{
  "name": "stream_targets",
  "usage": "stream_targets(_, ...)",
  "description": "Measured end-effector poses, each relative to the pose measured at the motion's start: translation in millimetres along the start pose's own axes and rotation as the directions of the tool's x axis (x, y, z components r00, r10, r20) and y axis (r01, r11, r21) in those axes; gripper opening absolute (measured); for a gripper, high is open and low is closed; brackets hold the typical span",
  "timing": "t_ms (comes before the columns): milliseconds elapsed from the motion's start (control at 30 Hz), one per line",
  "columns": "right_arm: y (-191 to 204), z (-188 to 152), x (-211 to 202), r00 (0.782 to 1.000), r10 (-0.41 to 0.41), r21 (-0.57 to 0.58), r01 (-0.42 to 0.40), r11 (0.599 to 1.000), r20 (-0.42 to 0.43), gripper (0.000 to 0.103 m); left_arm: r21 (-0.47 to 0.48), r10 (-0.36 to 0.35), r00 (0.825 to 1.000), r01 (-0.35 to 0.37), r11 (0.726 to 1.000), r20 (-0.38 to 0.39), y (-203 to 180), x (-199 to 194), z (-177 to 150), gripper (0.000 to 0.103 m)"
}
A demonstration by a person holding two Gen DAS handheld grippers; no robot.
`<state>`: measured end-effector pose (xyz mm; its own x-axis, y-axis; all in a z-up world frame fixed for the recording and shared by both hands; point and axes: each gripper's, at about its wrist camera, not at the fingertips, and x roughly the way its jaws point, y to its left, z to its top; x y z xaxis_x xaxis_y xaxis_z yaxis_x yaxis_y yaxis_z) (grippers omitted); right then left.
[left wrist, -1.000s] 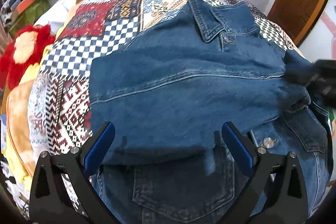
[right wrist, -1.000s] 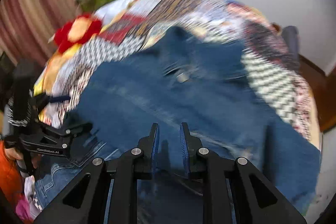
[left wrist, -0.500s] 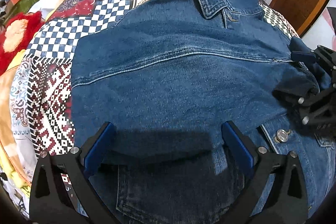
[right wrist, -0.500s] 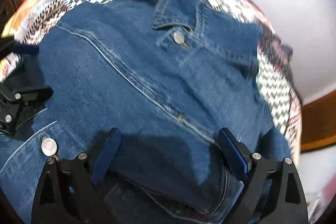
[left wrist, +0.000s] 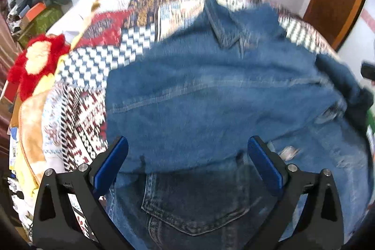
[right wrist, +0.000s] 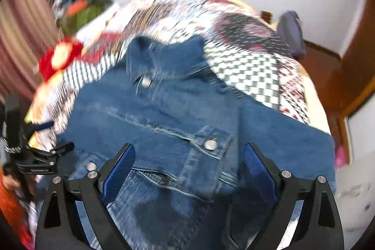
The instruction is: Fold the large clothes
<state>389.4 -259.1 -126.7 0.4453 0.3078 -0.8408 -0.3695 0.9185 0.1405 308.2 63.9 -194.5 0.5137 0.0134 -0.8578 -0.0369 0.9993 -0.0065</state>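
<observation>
The left hand-held gripper (left wrist: pixel 187 163) and right hand-held gripper (right wrist: pixel 188 168) are both hovering with jaws spread wide, pinching nothing, above the denim jacket (left wrist: pixel 211 95). The jacket is lying on a bed covered by a patchwork bedspread (left wrist: pixel 98 62), collar pointing toward the wall, sides folded inward, a buttoned chest pocket (right wrist: pixel 208 144) showing between the right jaws.

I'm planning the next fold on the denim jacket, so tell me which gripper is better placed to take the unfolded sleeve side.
Probably right. The right gripper hangs open over the denim jacket beside its flat sleeve. The left gripper, also open, sits over the already folded edge.
</observation>
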Motion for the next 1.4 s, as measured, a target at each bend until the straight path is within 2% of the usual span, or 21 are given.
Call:
stream_targets(133, -38, -6, -36, 0.997, 0.030, 0.150, -0.039, 0.988, 0.065, 0.093, 0.002, -0.017, 0.998, 0.017, 1.000, 0.067, -12, -20, 23, 0.103)
stream_targets(267, -75, -19, -63, 0.994, 0.018, 0.250, -0.045, 0.967, 0.110, 0.093, 0.037, -0.044, 0.993, 0.040, 0.999, 0.110, -35, -31, 46, 0.103)
stream_targets(533, -143, -65, -84, 0.994, -0.020, 0.420, -0.026, 0.907, 0.104, 0.093, 0.122, -0.115, 0.991, 0.107, 0.987, 0.063, -90, -12, 71, 0.103)
stream_targets(667, -172, -91, -75, 0.998, -0.028, 0.492, -0.006, 0.871, 0.060, 0.093, 0.162, -0.146, 0.989, 0.143, 0.976, 0.007, -118, 11, 71, 0.103)
stream_targets(800, -195, -107, -57, 0.999, 0.018, 0.564, -0.038, 0.825, 0.041, 0.093, 0.201, -0.155, 0.984, 0.170, 0.965, -0.084, -145, 45, 64, 0.103)
stream_targets(900, -215, -112, -37, 0.998, 0.058, 0.632, -0.063, 0.772, 0.027, 0.093, 0.218, -0.149, 0.979, 0.177, 0.960, -0.140, -159, 66, 57, 0.103)
stream_targets(967, -231, -115, -22, 0.995, 0.089, 0.687, -0.087, 0.721, 0.033, 0.093, 0.225, -0.146, 0.973, 0.185, 0.957, -0.178, -164, 78, 53, 0.103)
stream_targets(1033, -244, -115, -15, 0.993, 0.102, 0.720, -0.115, 0.684, 0.062, 0.093, 0.217, -0.154, 0.970, 0.195, 0.956, -0.190, -165, 83, 51, 0.103)
stream_targets(1167, -261, -106, -5, 0.991, 0.093, 0.755, -0.131, 0.642, 0.094, 0.093, 0.148, -0.197, 0.957, 0.231, 0.962, -0.215, -157, 94, 51, 0.103)
stream_targets(1233, -267, -103, 4, 0.992, 0.090, 0.772, -0.125, 0.623, 0.088, 0.093, 0.132, -0.196, 0.957, 0.227, 0.965, -0.214, -155, 97, 52, 0.103)
stream_targets(1333, -275, -98, 18, 0.995, 0.061, 0.794, -0.099, 0.600, 0.078, 0.088, 0.152, -0.178, 0.961, 0.212, 0.965, -0.213, -160, 98, 52, 0.103)
stream_targets(1367, -275, -96, 21, 0.996, 0.049, 0.794, -0.090, 0.601, 0.076, 0.082, 0.157, -0.173, 0.962, 0.208, 0.965, -0.213, -162, 98, 53, 0.103)
stream_targets(1400, -275, -93, 22, 0.997, 0.026, 0.792, -0.072, 0.606, 0.071, 0.071, 0.159, -0.170, 0.962, 0.206, 0.965, -0.213, -163, 98, 53, 0.103)
